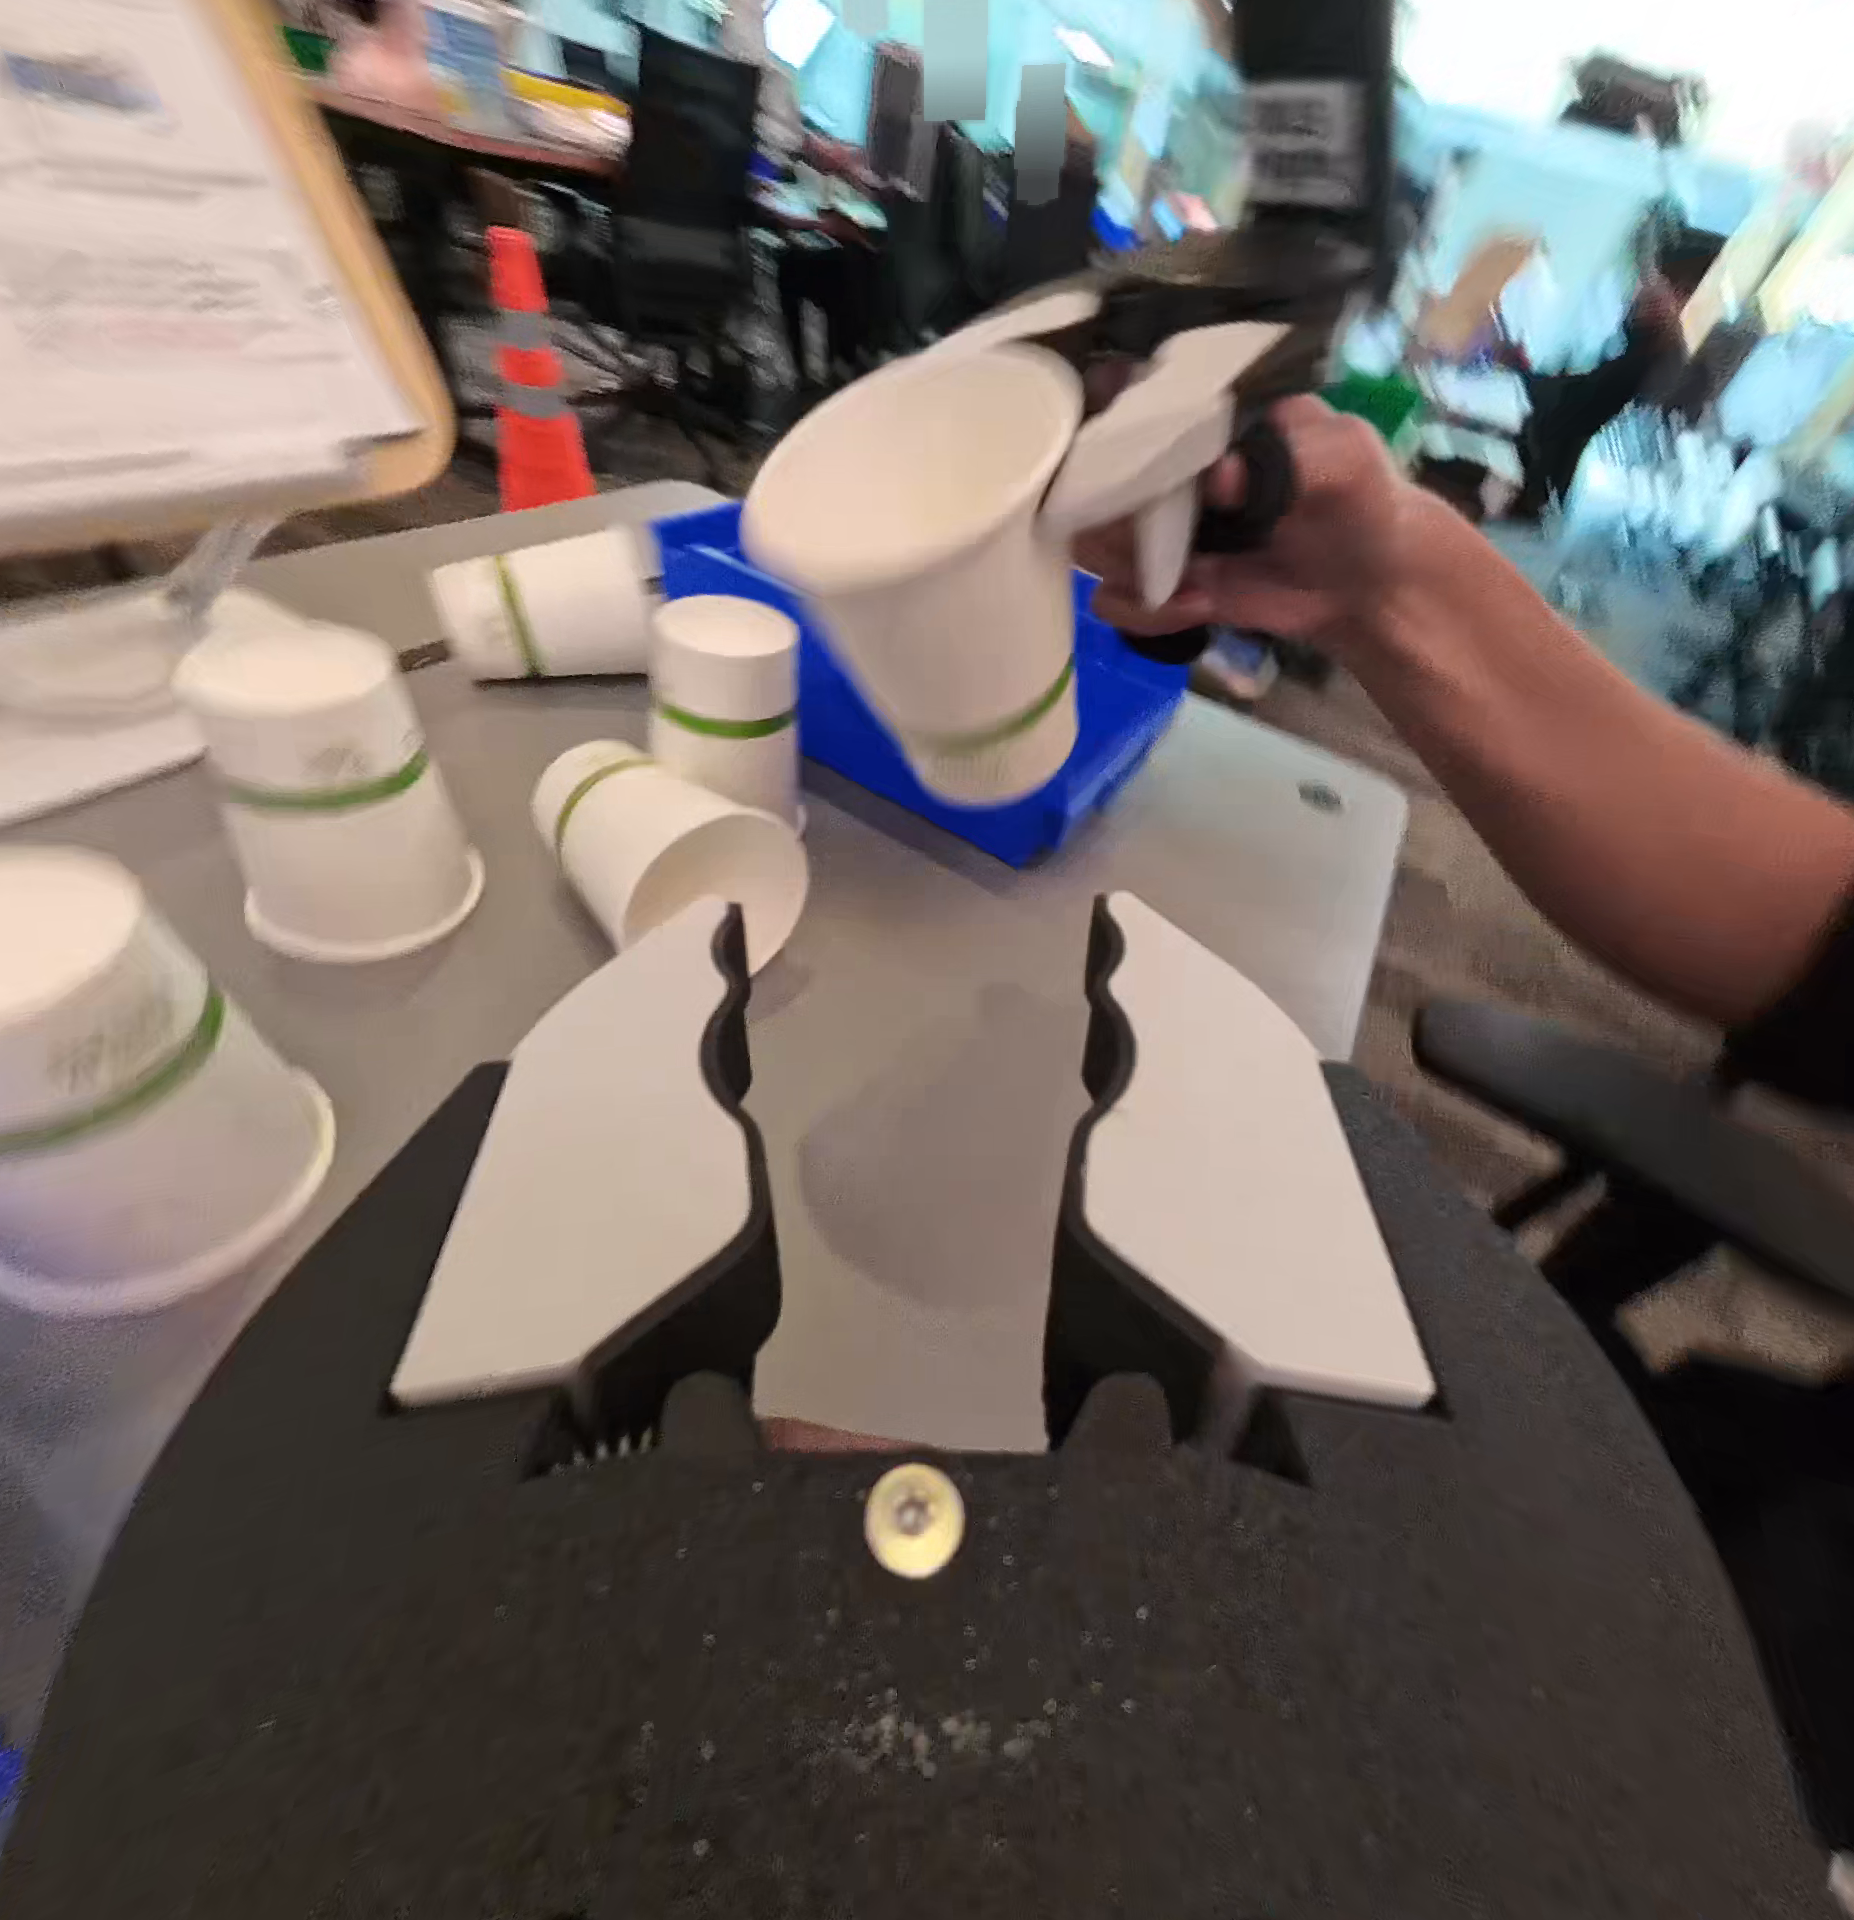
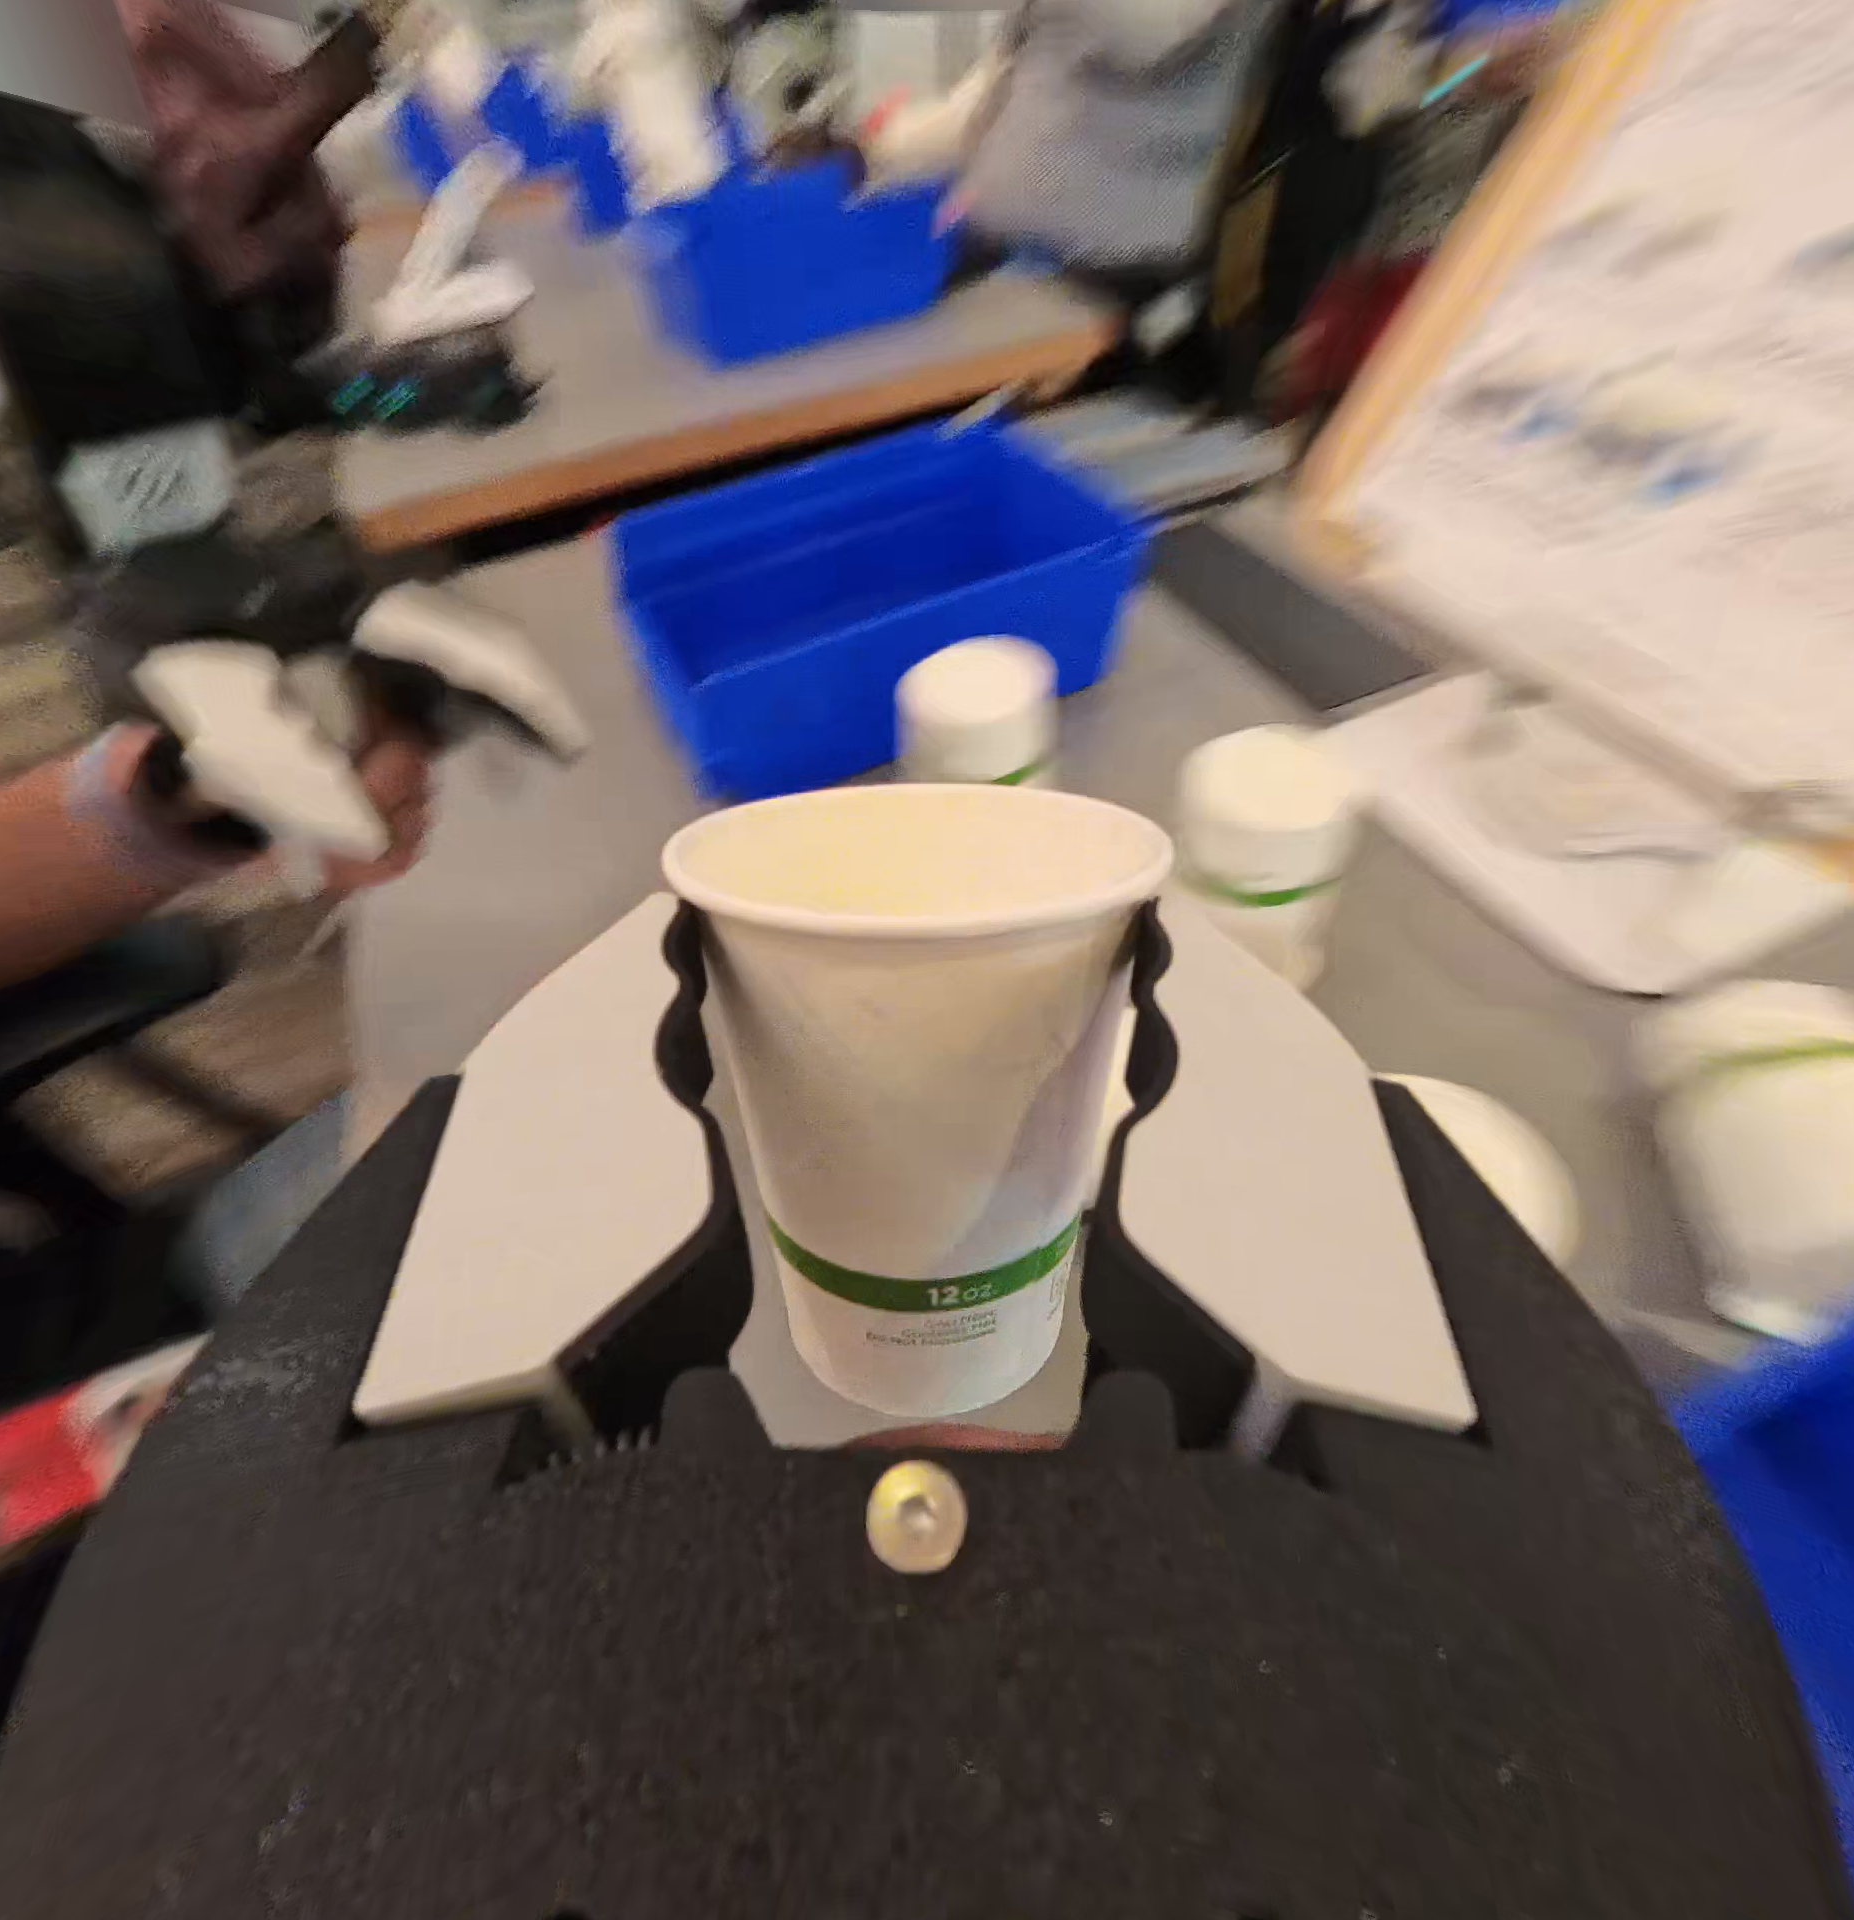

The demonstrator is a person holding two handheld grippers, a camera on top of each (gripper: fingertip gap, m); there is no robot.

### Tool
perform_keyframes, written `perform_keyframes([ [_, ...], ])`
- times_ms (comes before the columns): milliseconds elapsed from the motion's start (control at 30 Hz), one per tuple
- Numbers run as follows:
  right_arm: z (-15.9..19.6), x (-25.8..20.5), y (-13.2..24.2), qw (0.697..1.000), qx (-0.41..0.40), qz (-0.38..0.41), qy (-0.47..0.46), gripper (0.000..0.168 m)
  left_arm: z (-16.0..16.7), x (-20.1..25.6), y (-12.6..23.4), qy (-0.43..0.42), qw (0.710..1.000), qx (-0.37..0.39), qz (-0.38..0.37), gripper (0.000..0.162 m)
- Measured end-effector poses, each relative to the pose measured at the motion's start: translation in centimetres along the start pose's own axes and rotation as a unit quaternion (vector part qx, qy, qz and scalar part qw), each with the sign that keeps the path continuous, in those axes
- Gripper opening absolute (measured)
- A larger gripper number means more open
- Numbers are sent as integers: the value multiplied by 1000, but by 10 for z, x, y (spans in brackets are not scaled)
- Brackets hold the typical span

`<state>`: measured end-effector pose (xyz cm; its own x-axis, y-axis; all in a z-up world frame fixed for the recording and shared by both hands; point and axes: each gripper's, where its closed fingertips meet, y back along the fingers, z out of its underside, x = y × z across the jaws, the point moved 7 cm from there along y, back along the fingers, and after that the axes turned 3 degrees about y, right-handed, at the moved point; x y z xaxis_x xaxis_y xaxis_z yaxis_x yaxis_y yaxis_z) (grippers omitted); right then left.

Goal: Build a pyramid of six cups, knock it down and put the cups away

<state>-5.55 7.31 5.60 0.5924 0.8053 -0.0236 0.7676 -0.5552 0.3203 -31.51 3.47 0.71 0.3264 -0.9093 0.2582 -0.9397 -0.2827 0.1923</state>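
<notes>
My right gripper (image 2: 918,935) is shut on a white paper cup with a green band (image 2: 918,1091), held upright, mouth up. In the left wrist view this cup (image 1: 933,582) hangs tilted in the air over the blue bin (image 1: 1110,727), gripped by the right gripper (image 1: 1089,416). My left gripper (image 1: 915,925) is open and empty above the grey table (image 1: 1006,1039). Several more cups are on the table: three upside down (image 1: 336,790), (image 1: 112,1070), (image 1: 725,696) and two on their sides (image 1: 663,842), (image 1: 549,603). The bin (image 2: 798,717) lies ahead of the held cup.
A clipboard with papers (image 1: 154,260) hangs over the table's left side. White sheets (image 1: 50,727) lie under it. An orange cone (image 1: 533,384) stands beyond the table. The table's right edge (image 1: 1370,883) borders a dark chair (image 1: 1629,1122). Another blue container (image 2: 1796,1558) is at the lower right.
</notes>
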Motion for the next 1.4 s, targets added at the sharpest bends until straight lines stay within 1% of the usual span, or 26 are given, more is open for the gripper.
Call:
perform_keyframes([
  [33, -6, 18, 18, 997, 33, 64, 1, 79, 12, -5, 6, 38, 999, 21, -27, 60],
  [67, -9, 38, 36, 988, 63, 138, 4, 79, 24, -9, 10, 64, 996, 37, -50, 60],
  [100, -8, 59, 55, 973, 92, 212, 2, 79, 35, -13, 13, 78, 993, 44, -72, 58],
  [167, 4, 95, 86, 935, 147, 322, -6, 79, 51, -18, 14, 80, 992, 24, -98, 59],
  [233, 31, 126, 104, 903, 179, 390, -29, 79, 60, -21, 12, 71, 992, 8, -104, 59],
  [300, 62, 152, 106, 884, 193, 422, -53, 79, 62, -22, 8, 70, 992, 1, -103, 59],
  [367, 88, 172, 101, 878, 196, 429, -79, 79, 65, -21, 4, 71, 994, -4, -88, 59],
  [433, 108, 189, 93, 873, 181, 441, -98, 78, 70, -19, 0, 63, 994, -19, -84, 59],
  [500, 126, 203, 81, 876, 145, 444, -118, 79, 74, -18, -2, 45, 995, -29, -88, 59],
  [600, 146, 214, 64, 889, 83, 425, -149, 80, 76, -15, -6, 22, 995, -41, -85, 59],
  [733, 152, 211, 63, 892, 38, 426, -147, 80, 77, -12, -7, -3, 995, -48, -87, 57],
  [933, 156, 193, 72, 893, -28, 422, -155, 77, 82, -13, -10, 15, 996, -60, -70, 58],
  [1000, 160, 190, 75, 888, -50, 429, -159, 77, 82, -14, -10, 17, 995, -62, -70, 59],
  [1067, 161, 185, 75, 889, -58, 428, -154, 84, 82, -15, -9, 17, 995, -65, -73, 59],
  [1133, 160, 177, 77, 889, -61, 424, -160, 89, 81, -15, -7, 16, 995, -61, -76, 59],
  [1233, 151, 152, 86, 894, -54, 415, -160, 89, 82, -19, -6, 15, 994, -62, -84, 59],
  [1333, 132, 99, 89, 910, -12, 391, -135, 86, 83, -24, -5, 12, 993, -65, -99, 58],
  [1400, 121, 50, 79, 932, 18, 346, -104, 89, 84, -29, -4, 14, 991, -68, -112, 58],
])
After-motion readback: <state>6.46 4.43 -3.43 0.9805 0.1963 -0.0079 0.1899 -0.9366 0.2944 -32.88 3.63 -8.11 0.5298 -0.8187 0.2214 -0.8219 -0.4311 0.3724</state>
